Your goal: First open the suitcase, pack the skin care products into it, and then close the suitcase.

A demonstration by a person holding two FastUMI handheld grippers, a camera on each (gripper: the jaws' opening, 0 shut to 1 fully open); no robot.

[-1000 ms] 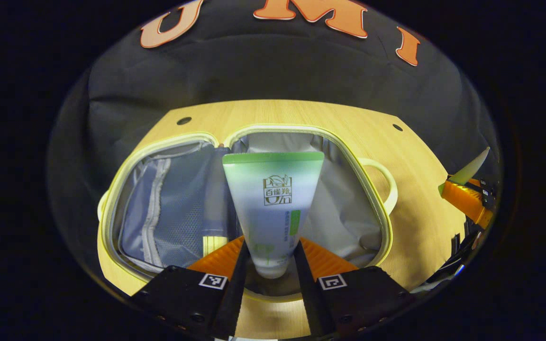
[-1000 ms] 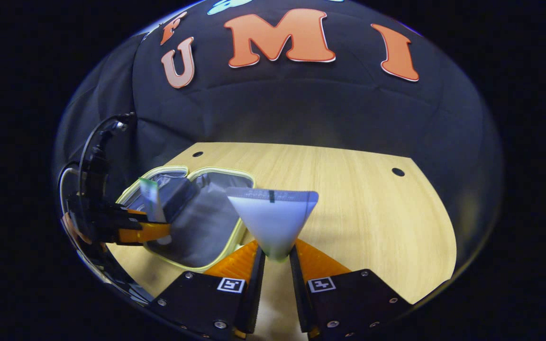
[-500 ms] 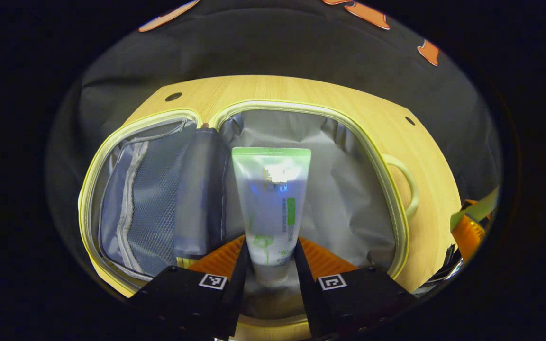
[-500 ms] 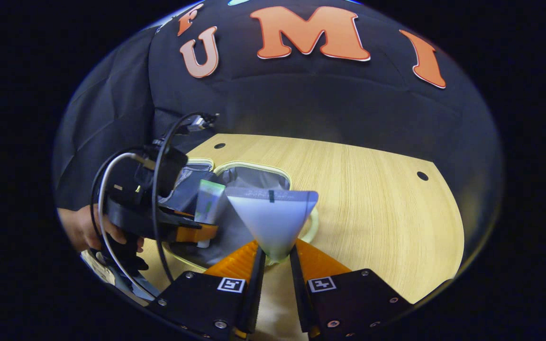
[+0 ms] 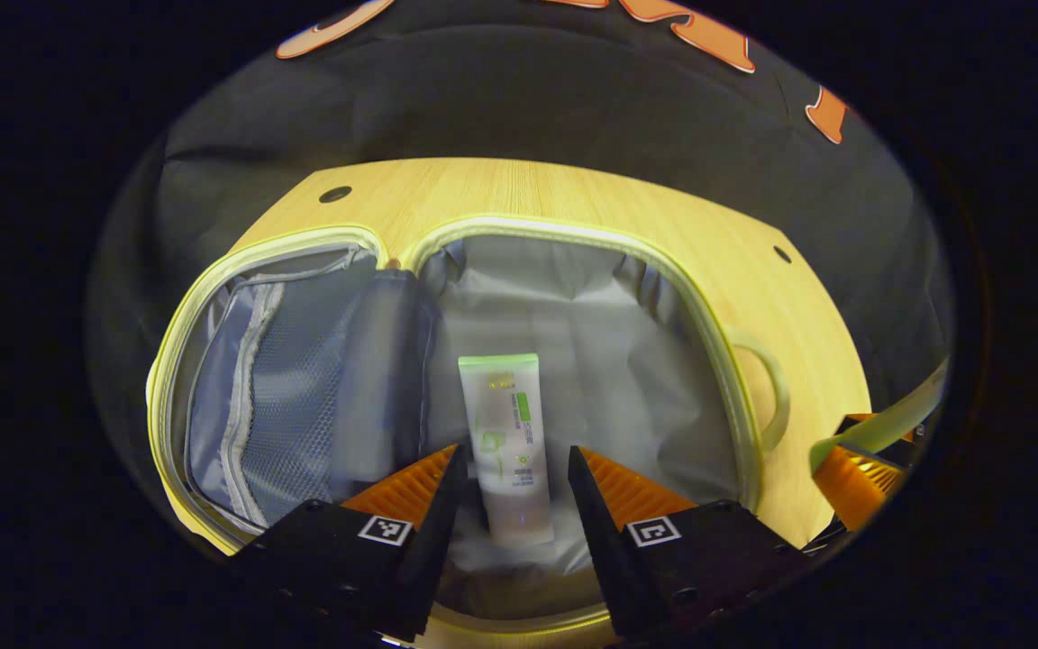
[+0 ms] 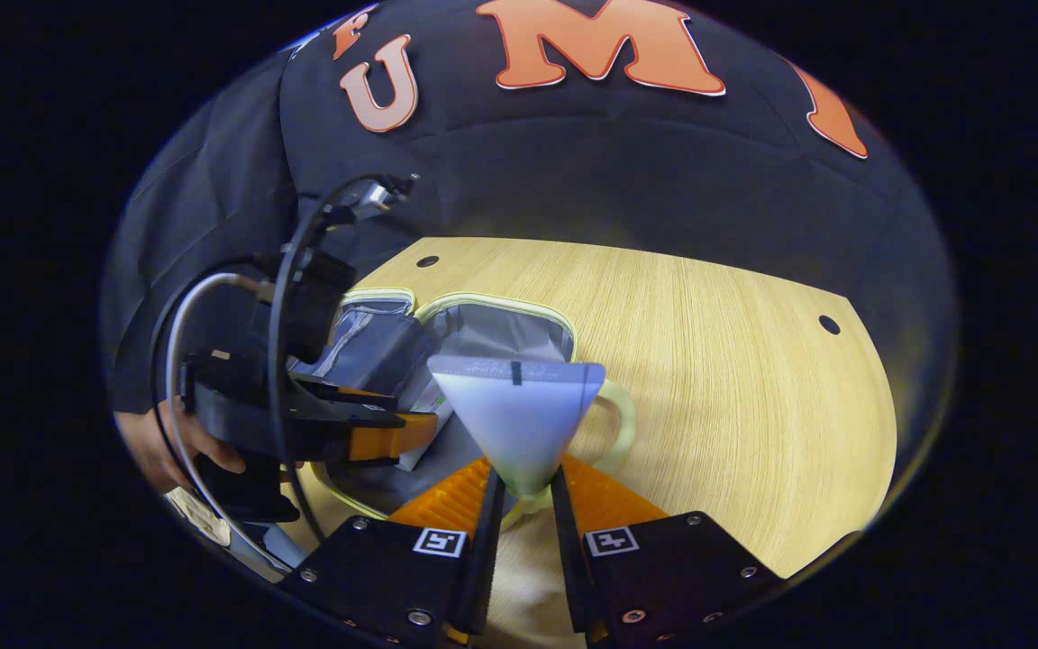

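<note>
Left gripper view: left tongs [image 5: 510,469] stand wide over the open suitcase [image 5: 735,379] on the worktop [image 5: 519,189]. Green-capped tube [image 5: 505,442] lies free on the grey lining of the right half, between the fingers but untouched.

Right gripper view: right tongs [image 6: 523,491] narrow, clamped on the cap end of a white tube [image 6: 519,415] held beside the suitcase handle [image 6: 618,424]. Judged light, soft-walled and slick; take it near the stiffer cap end.

Right gripper [image 6: 526,487] clamped on white tube [image 6: 519,419]
</note>
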